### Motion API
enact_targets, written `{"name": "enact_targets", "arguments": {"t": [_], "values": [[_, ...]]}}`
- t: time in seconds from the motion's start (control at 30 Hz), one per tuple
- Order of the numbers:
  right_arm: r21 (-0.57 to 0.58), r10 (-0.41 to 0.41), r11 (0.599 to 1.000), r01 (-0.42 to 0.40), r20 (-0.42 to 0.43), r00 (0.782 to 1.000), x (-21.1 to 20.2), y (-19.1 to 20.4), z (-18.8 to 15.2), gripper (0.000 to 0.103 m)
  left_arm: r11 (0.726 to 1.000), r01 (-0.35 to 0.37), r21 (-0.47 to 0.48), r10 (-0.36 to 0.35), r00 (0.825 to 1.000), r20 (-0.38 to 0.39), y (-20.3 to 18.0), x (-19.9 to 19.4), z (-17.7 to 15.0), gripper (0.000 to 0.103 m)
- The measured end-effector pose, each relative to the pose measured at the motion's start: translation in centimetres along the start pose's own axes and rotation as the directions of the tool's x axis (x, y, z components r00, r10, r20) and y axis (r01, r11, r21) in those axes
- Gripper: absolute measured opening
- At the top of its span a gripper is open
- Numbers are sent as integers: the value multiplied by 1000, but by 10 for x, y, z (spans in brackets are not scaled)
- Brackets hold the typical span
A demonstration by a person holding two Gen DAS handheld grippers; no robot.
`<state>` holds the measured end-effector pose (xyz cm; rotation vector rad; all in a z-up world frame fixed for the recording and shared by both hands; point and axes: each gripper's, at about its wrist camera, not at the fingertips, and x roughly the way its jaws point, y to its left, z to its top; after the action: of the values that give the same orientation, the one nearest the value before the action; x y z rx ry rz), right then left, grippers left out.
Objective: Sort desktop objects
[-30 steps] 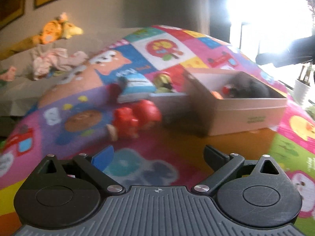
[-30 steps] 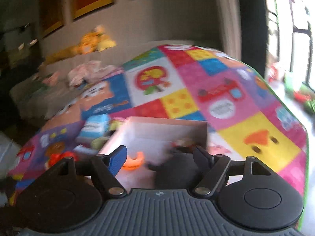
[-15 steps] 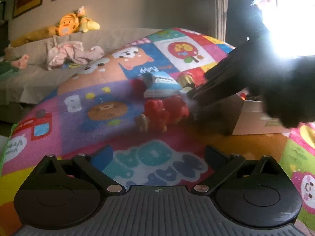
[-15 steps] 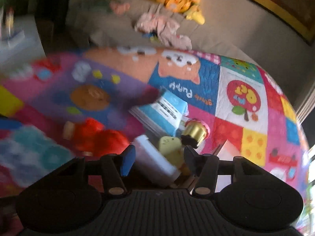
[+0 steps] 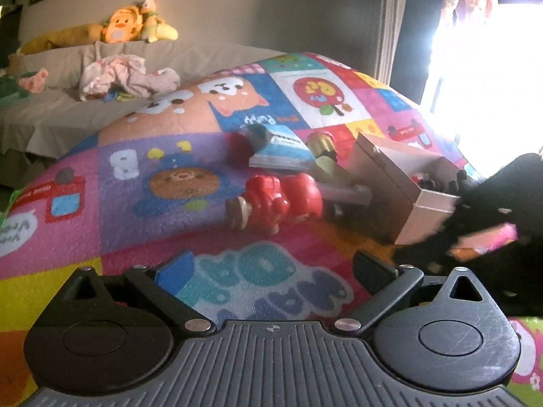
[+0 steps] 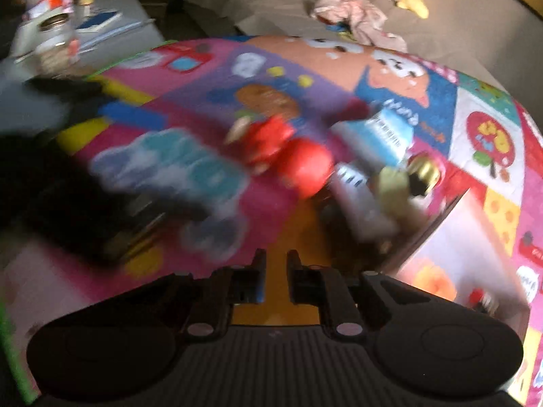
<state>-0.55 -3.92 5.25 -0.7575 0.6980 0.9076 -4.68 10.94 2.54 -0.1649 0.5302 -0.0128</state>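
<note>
The right tool (image 6: 274, 268) is pressed together on nothing, above bare mat; the left tool (image 5: 271, 271) waits spread. The red toy (image 5: 278, 200), mid-frame, lies beside the box (image 5: 393, 183), awaiting sorting.

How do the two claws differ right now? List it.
The left claw stands wide open; the right claw is shut, having just closed.
The left claw's view is sharp; the right claw's view is blurred.
Both are empty, both hang over the play mat near the red toy.
</note>
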Motion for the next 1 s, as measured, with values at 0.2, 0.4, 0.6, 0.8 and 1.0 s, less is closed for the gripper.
{"name": "enact_targets", "arguments": {"t": [0.2,0.4,0.6,0.8,1.0], "values": [[42,-160,987,156,101,982,-19,-9,-3,12,999,-43,26,43,999,-3,-5,2,0,102],[-42,-295,952,303,130,947,21,-5,21,15,989,-117,-96,118,993,13,11,-1,-1,102],[-14,-339,940,341,76,938,72,-20,50,22,976,-104,-193,114,993,42,25,-7,-2,102],[20,-258,966,258,36,965,75,-21,52,13,957,-84,-279,101,994,48,39,-9,-3,102],[23,-39,999,38,72,997,19,12,12,5,956,-81,-281,97,995,41,38,-8,-3,102]]}}
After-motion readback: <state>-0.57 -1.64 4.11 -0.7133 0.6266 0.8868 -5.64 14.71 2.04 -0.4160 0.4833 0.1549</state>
